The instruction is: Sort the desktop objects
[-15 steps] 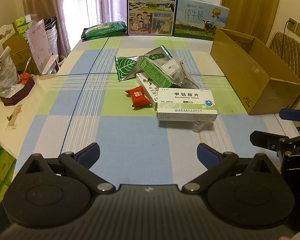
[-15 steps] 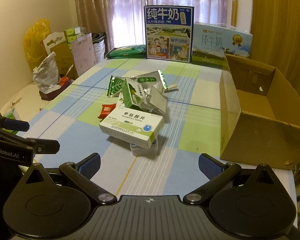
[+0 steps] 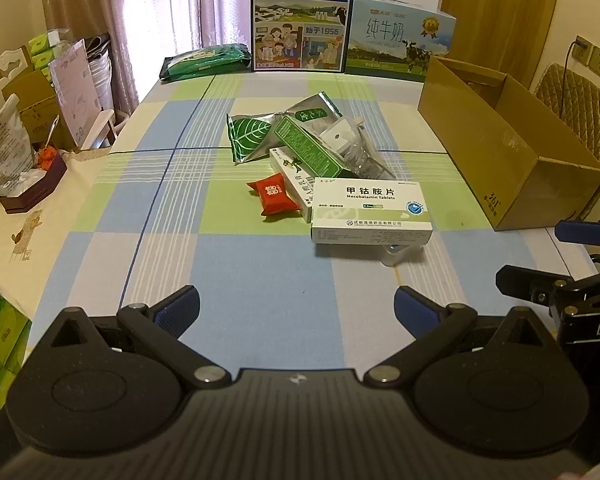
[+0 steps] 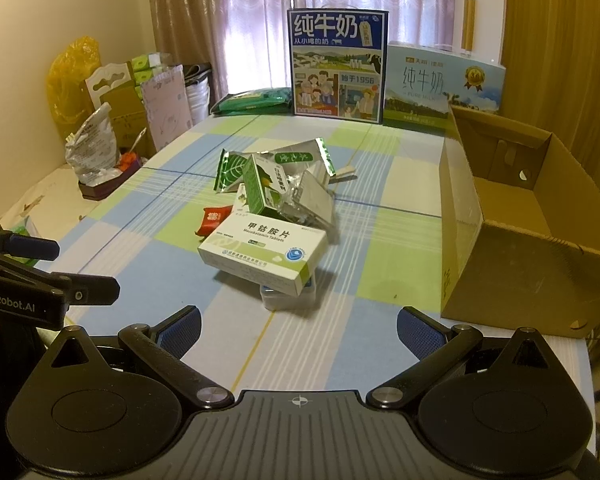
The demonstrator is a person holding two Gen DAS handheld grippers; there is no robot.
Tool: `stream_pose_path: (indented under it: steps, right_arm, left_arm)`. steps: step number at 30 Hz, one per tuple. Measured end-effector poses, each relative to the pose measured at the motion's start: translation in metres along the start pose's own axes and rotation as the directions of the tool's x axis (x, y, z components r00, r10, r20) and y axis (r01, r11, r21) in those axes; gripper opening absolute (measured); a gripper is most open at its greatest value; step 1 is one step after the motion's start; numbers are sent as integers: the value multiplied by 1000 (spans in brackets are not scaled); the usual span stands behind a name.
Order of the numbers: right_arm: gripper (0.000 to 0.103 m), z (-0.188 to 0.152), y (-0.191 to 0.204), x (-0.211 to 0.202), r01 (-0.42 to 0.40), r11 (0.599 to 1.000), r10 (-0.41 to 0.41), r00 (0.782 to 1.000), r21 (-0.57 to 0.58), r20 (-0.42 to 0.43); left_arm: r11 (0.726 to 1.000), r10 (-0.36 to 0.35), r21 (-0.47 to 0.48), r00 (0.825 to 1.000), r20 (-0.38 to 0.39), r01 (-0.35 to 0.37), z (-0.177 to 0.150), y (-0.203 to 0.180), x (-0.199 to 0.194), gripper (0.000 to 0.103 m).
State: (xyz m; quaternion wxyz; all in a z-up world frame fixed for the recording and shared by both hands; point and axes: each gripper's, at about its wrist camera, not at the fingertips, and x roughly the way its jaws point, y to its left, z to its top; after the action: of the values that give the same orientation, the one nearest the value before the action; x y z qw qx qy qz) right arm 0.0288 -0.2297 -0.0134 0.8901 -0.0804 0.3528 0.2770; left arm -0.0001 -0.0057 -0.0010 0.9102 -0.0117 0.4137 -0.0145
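A heap of small items lies mid-table: a white Mecobalamin tablet box [image 3: 371, 212] [image 4: 265, 255] propped on a small clear container [image 4: 287, 298], a red sachet [image 3: 274, 199] [image 4: 214, 218], a green carton [image 3: 308, 148] [image 4: 262, 190], a leaf-print foil pouch [image 3: 248, 136] [image 4: 230, 168] and a crumpled clear bag [image 3: 360, 152]. My left gripper [image 3: 296, 308] is open near the table's front edge, short of the heap, with nothing between its fingers. My right gripper [image 4: 298, 328] is open too, empty, just in front of the clear container.
An open cardboard box [image 3: 512, 152] [image 4: 540, 220] stands at the table's right edge. Two milk cartons [image 3: 302, 16] [image 4: 440, 84] and a green pack [image 3: 204, 60] line the far edge. Bags and boxes [image 3: 24, 136] crowd a side surface at left. Checked cloth [image 3: 140, 208] covers the table.
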Motion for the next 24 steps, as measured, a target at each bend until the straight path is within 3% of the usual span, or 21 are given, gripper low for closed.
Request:
stream_pose_path:
  steps: [13,24]
  right_arm:
    - [101,-2,2,-1,0,1000,0,1000,-1,-8]
    - [101,1,-1,0,-13,1000,14,1000,15,-21]
  left_arm:
    - [1000,5,-2,1000,-4,-5,1,0,1,102]
    - [998,-18,60,1000,4,18,11,7,3,102]
